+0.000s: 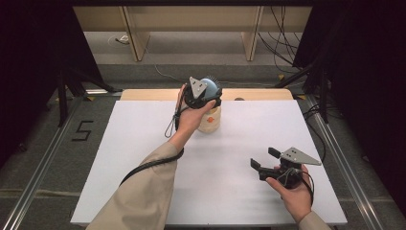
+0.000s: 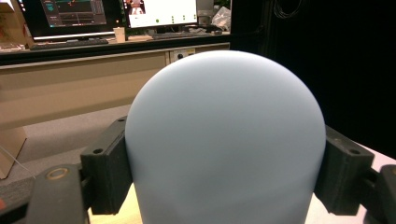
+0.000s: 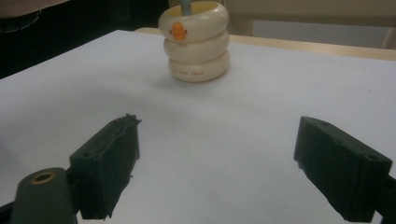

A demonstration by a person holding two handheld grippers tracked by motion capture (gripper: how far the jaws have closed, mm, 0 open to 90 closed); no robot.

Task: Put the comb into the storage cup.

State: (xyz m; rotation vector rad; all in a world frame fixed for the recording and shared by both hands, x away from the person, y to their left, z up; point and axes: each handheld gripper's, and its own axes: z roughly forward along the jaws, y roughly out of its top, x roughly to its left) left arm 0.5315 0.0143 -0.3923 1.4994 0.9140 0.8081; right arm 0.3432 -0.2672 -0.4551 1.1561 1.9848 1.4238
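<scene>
A cream holder (image 1: 209,120) shaped like three stacked rings, with an orange mark on its top ring, stands at the back middle of the white table (image 1: 143,143). My left gripper (image 1: 205,96) hovers right above it, shut on a pale blue dome (image 1: 211,85). In the left gripper view the pale blue dome (image 2: 224,140) sits squeezed between both jaws of my left gripper (image 2: 224,182). In the right gripper view a blue-grey stem (image 3: 186,5) rises out of the cream holder (image 3: 196,42). My right gripper (image 1: 264,158) is open near the front right, with nothing between the jaws of my right gripper (image 3: 219,168).
A bare wooden strip (image 1: 258,94) runs along the table's far edge. Beyond it are a wooden desk frame (image 1: 136,38) and loose cables (image 1: 282,43) on the floor. Metal rails (image 1: 38,167) flank the table.
</scene>
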